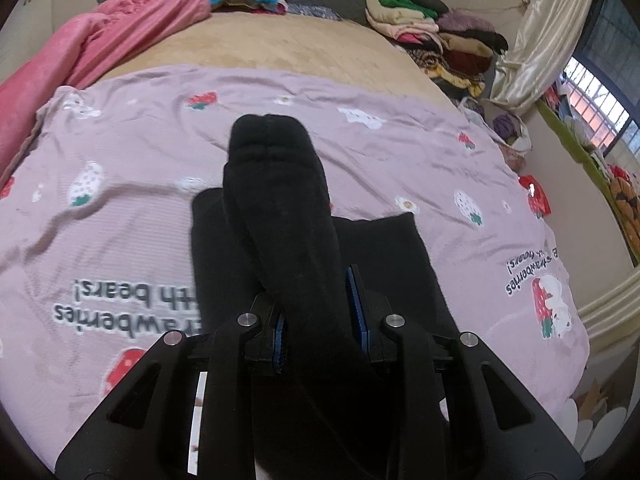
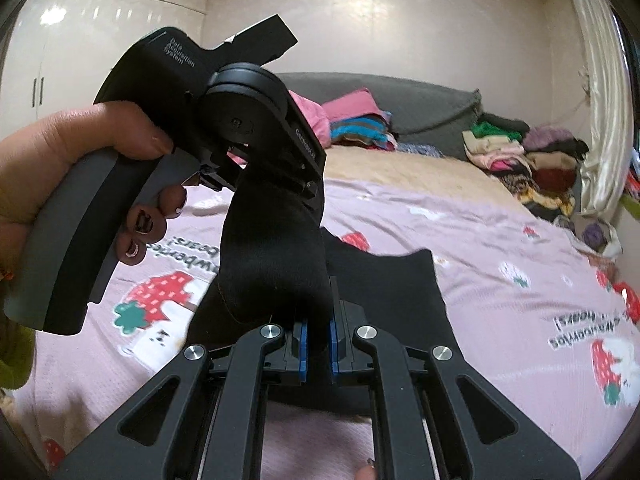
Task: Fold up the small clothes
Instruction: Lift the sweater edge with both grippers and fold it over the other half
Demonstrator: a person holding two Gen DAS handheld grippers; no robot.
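Partly, the black sock (image 1: pixel 280 200) hides both fingers (blue pads).

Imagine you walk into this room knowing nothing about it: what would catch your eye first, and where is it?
A black sock fills the middle of both views, pinched at one end by the left tongs and at the other by the right tongs, with a second black garment lying flat beneath it. Under them spreads a lilac strawberry-print sheet across the bed. Colourful stacks of folded clothes sit at the far corner by the curtain.
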